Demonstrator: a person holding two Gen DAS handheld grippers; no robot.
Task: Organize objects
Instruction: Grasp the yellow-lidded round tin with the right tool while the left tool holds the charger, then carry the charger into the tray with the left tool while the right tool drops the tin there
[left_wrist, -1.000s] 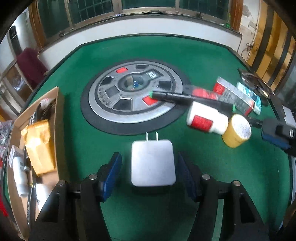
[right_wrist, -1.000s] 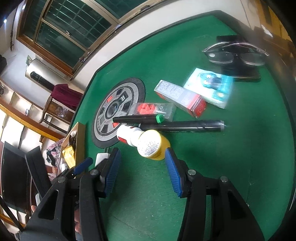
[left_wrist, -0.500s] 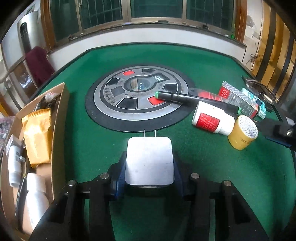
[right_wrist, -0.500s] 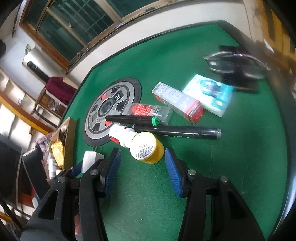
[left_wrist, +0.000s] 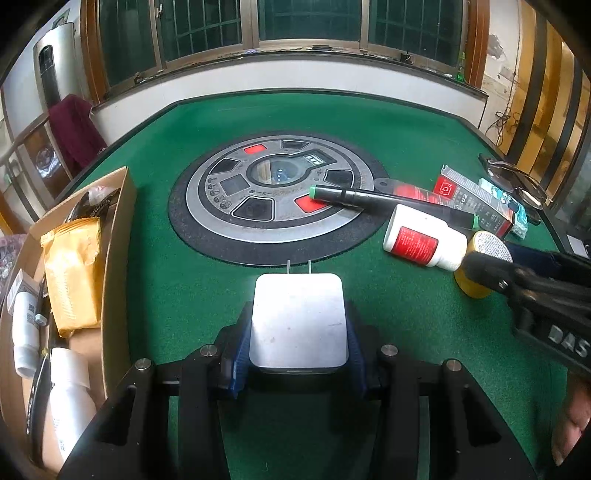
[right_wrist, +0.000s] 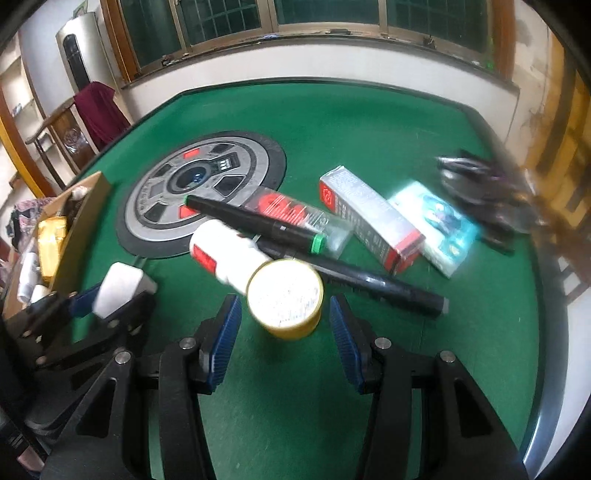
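Evidently the left gripper (left_wrist: 298, 345) has its blue pads pressed against both sides of the flat white plastic wall charger (left_wrist: 298, 321), which lies near the front of the green felt table (left_wrist: 369, 122) with its two metal prongs pointing toward the round grey control panel (left_wrist: 273, 195). The sound way on is probably to lift it straight up, keep it level so it cannot pivot in the pads, then carry it left over the wall of the open brown cardboard box (left_wrist: 118, 236) and set it down in a free corner. That box already holds a crumpled yellow packet (left_wrist: 72, 273), two white bottles lying on their sides (left_wrist: 24, 328) and some darker items I cannot make out — space looks tight. The right gripper (right_wrist: 284, 326) stands part-open and grips nothing; the yellow-capped white bottle with a red label (right_wrist: 240, 258) lies between its blue pads with a gap on each side. Behind it lie two black markers with green ends (right_wrist: 258, 219), a clear blister pack with red contents (right_wrist: 295, 214), a grey-and-red carton (right_wrist: 369, 218) and a pale blue packet (right_wrist: 436, 225).
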